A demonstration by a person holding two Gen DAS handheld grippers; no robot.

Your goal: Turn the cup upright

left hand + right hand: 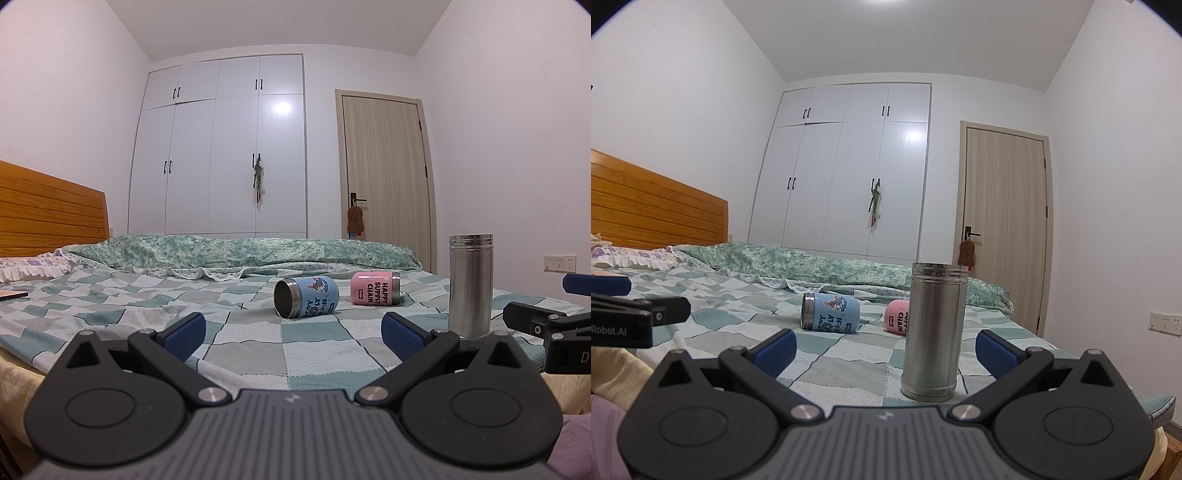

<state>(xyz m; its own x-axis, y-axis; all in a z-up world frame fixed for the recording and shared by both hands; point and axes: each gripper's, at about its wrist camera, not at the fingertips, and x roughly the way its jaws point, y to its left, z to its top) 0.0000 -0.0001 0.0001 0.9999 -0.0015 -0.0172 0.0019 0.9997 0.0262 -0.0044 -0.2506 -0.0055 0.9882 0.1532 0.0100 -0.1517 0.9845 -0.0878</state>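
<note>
A blue cup [306, 297] lies on its side on the checked bedsheet, its open mouth facing left and toward me; it also shows in the right wrist view [830, 313]. A pink cup [375, 288] lies on its side just right of it, partly hidden behind the flask in the right wrist view [896, 316]. A tall steel flask [470, 288] stands upright [932, 332]. My left gripper [293, 334] is open and empty, short of the blue cup. My right gripper [886, 349] is open, with the flask standing between its fingers, untouched.
The bed [243, 343] has a wooden headboard [48, 206] at the left and a rolled green quilt [240, 251] across the back. White wardrobe [221, 147] and a door [384, 166] stand behind. The other gripper shows at each view's edge.
</note>
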